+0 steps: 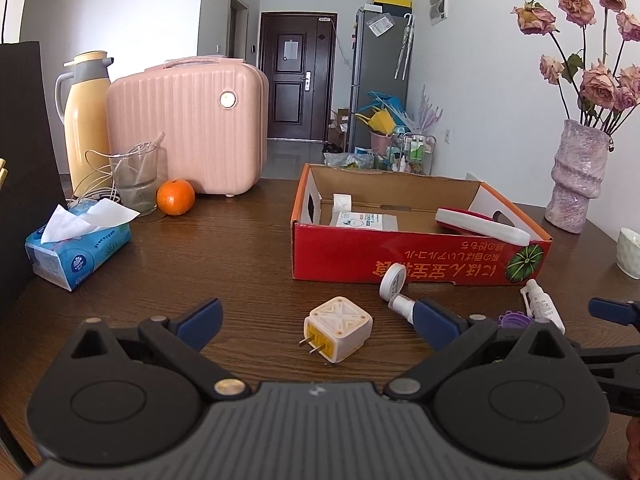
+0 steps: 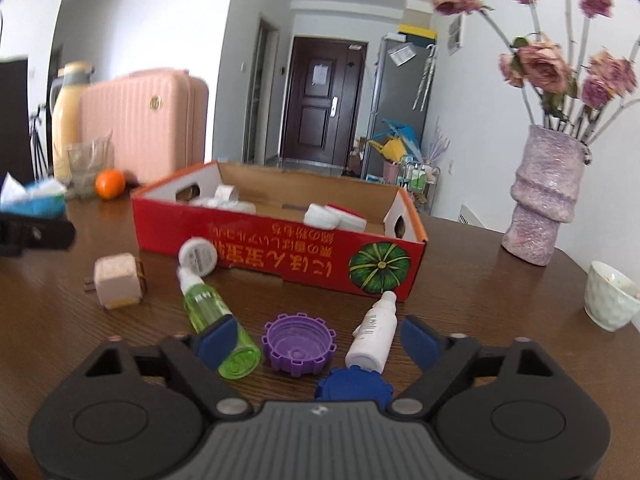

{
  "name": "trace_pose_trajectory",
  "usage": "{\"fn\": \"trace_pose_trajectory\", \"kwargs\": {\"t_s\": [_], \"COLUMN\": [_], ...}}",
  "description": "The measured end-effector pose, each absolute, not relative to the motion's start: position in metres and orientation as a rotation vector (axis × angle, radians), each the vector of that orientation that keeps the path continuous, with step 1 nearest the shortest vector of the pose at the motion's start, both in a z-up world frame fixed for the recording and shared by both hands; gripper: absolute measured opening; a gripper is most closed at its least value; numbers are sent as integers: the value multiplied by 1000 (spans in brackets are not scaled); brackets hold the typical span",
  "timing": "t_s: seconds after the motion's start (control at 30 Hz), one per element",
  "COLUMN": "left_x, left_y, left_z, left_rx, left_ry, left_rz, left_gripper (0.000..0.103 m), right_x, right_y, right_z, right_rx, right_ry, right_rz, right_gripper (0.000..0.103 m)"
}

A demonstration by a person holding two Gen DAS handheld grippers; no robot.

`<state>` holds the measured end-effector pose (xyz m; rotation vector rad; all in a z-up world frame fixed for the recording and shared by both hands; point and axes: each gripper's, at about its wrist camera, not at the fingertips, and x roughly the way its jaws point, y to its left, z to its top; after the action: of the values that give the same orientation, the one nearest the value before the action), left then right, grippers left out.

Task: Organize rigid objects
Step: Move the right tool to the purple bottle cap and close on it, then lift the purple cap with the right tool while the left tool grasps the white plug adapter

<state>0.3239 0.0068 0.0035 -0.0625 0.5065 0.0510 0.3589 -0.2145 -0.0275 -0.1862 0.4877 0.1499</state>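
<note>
A red cardboard box (image 1: 400,256) stands open on the wooden table and holds a few white items. In front of it lie a cream plug adapter (image 1: 338,328), a round white jar (image 1: 394,282), a green spray bottle (image 2: 216,320), a purple cap (image 2: 298,342), a white bottle (image 2: 376,332) and a blue cap (image 2: 354,386). My left gripper (image 1: 320,324) is open and empty, with the adapter between its fingers. My right gripper (image 2: 318,338) is open and empty, low over the purple cap, with the bottles beside its fingers.
A tissue pack (image 1: 78,248), a glass (image 1: 136,182), an orange (image 1: 175,197), a yellow thermos (image 1: 86,120) and a pink case (image 1: 188,124) stand at the left and back. A vase of dried roses (image 1: 576,176) and a white cup (image 2: 612,300) stand at the right.
</note>
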Motion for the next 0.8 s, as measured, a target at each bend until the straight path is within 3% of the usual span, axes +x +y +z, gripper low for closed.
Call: {"fn": "trace_pose_trajectory", "kwargs": {"t_s": [0.37,0.57,0.6,0.8], "left_x": [326,328,328,329], "left_y": [19,18,18,18], "left_z": [5,3,2,2], "left_rx": [-79,-80,-78,-76], "left_ry": [506,519,519,521], "left_rz": [63,56,56,57], "left_gripper": [103,103,103,103], "right_x": [404,410,409,401], "right_y": [-207,-207,-208,-212], "right_z": [-45,-55,-55,-49], "right_rx": [-132,-101,-91,-75], "right_ry": [611,665,666,615], "right_rz": [190,208,213,186], "right_gripper": [60,58,52,52]}}
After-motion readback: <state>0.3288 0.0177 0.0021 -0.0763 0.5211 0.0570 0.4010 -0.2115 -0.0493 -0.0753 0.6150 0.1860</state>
